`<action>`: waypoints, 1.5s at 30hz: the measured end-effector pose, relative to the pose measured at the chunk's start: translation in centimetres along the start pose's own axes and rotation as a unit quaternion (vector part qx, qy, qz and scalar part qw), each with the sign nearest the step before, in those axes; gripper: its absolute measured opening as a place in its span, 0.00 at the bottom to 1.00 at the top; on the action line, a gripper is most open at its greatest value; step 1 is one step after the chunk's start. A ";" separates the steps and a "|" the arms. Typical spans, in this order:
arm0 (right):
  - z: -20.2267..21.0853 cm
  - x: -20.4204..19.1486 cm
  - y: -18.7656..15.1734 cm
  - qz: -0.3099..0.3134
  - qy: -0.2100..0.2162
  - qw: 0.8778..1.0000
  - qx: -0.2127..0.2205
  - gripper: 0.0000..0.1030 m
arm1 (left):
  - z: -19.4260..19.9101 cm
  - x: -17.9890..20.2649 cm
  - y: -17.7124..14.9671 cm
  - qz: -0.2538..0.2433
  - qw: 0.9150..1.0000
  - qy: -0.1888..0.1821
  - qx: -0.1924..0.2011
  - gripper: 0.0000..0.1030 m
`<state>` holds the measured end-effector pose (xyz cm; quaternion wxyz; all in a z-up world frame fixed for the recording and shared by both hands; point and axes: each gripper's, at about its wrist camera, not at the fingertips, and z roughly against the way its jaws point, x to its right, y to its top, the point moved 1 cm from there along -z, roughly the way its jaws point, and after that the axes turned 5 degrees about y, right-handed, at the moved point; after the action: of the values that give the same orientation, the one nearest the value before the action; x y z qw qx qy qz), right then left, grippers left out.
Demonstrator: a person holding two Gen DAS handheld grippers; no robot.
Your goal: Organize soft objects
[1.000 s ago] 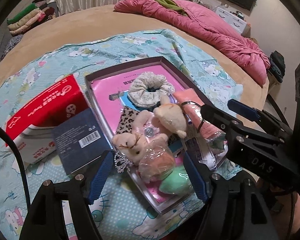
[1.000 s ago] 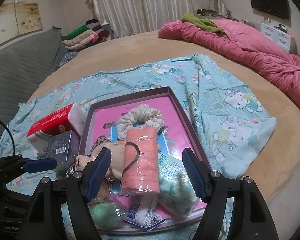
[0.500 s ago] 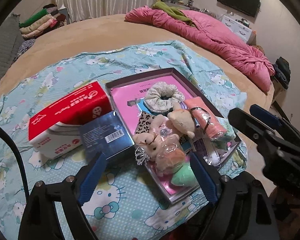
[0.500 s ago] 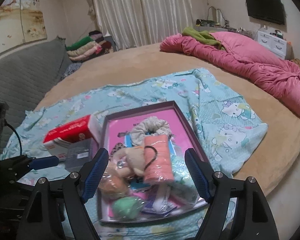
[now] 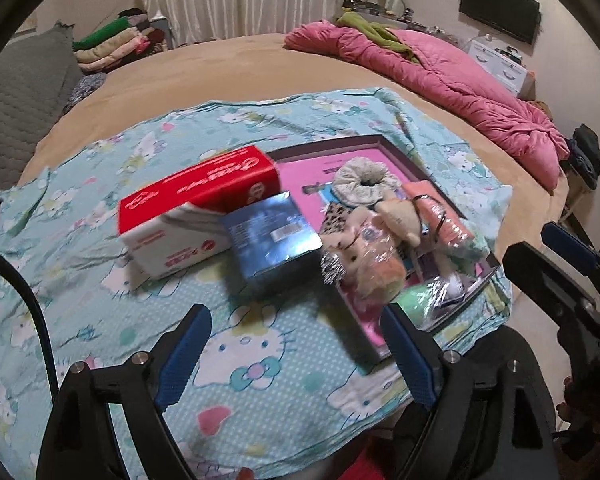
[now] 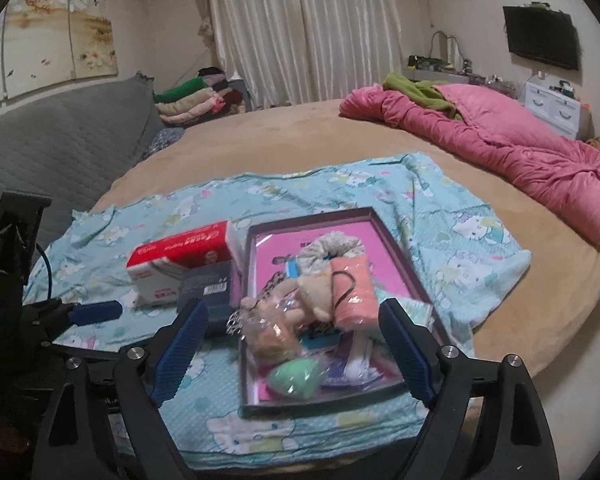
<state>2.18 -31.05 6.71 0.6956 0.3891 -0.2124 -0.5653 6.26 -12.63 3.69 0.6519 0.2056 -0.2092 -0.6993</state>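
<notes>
A shallow box lid with a pink inside (image 5: pixel 300 176) (image 6: pixel 268 252) lies on the Hello Kitty sheet. It holds a white scrunchie (image 5: pixel 364 180) (image 6: pixel 332 246), a beige plush toy (image 5: pixel 400 212) (image 6: pixel 312 292), a rolled pink towel (image 5: pixel 440 220) (image 6: pixel 352 292), a bagged orange puff (image 5: pixel 380 276) (image 6: pixel 270 336) and a green puff (image 5: pixel 414 306) (image 6: pixel 296 376). My left gripper (image 5: pixel 296 356) is open and empty, held back over the sheet. My right gripper (image 6: pixel 292 348) is open and empty, near the lid's front end.
A red and white tissue pack (image 5: pixel 196 208) (image 6: pixel 180 256) and a dark blue box (image 5: pixel 272 236) (image 6: pixel 204 288) sit left of the lid. A pink quilt (image 6: pixel 500 144) lies at the back right. Folded clothes (image 6: pixel 196 100) are stacked far back. The bed edge is near on the right.
Both grippers have pulled back and up from the lid, so the objects look smaller and farther. Both stay open and empty. The objects have not moved.
</notes>
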 end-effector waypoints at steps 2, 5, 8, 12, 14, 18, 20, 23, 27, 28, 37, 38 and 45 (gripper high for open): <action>0.0 -0.1 -0.6 -0.003 0.000 1.000 -0.004 0.87 | 0.2 -0.3 -0.6 0.007 1.000 0.006 -0.001 0.84; 0.1 -0.6 -1.4 0.002 -0.001 1.000 -0.010 0.87 | 0.5 -0.6 -1.3 0.011 1.000 0.012 -0.003 0.84; 0.4 -1.0 -2.1 0.007 0.000 1.000 -0.011 0.87 | 1.0 -0.7 -2.1 0.014 1.000 0.016 -0.001 0.84; 1.0 -1.4 -2.6 0.011 -0.007 1.000 -0.002 0.87 | 1.4 -1.0 -2.8 0.020 1.000 0.019 -0.001 0.84; 1.1 -1.4 -2.7 0.011 -0.008 1.000 -0.001 0.87 | 1.5 -1.3 -3.0 0.027 0.999 0.023 -0.001 0.84; 0.9 -1.6 -3.3 0.013 -0.009 1.000 -0.013 0.87 | 2.0 -1.6 -3.4 0.035 0.999 0.030 0.001 0.84; 1.0 -1.7 -3.5 0.013 -0.008 1.000 -0.012 0.87 | 2.2 -1.6 -3.6 0.035 0.999 0.031 0.001 0.84; 1.2 -1.8 -3.7 0.014 -0.010 1.000 -0.010 0.87 | 2.4 -1.3 -3.8 0.033 0.999 0.031 0.002 0.84; 1.3 -1.4 -3.9 0.003 -0.012 1.000 -0.010 0.87 | 2.7 -1.1 -3.9 0.031 0.999 0.029 0.003 0.84; 1.4 -1.3 -3.9 0.001 -0.013 1.000 -0.009 0.87 | 2.7 -1.0 -3.9 0.031 0.999 0.028 0.002 0.84; 1.2 -1.1 -4.4 -0.003 -0.013 1.000 -0.025 0.87 | 2.8 -0.6 -4.2 0.031 0.999 0.027 -0.001 0.84; 1.2 -1.1 -4.5 -0.003 -0.013 1.000 -0.028 0.87 | 2.8 -0.6 -4.2 0.031 0.999 0.026 -0.002 0.84; 1.1 -1.2 -4.7 -0.005 -0.012 0.999 -0.031 0.87 | 2.8 -0.3 -4.5 0.027 0.999 0.025 -0.005 0.84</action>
<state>-1.90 -30.52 3.85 0.7019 0.3615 -0.2008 -0.5800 1.04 -11.99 3.47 0.6766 0.2142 -0.1953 -0.6770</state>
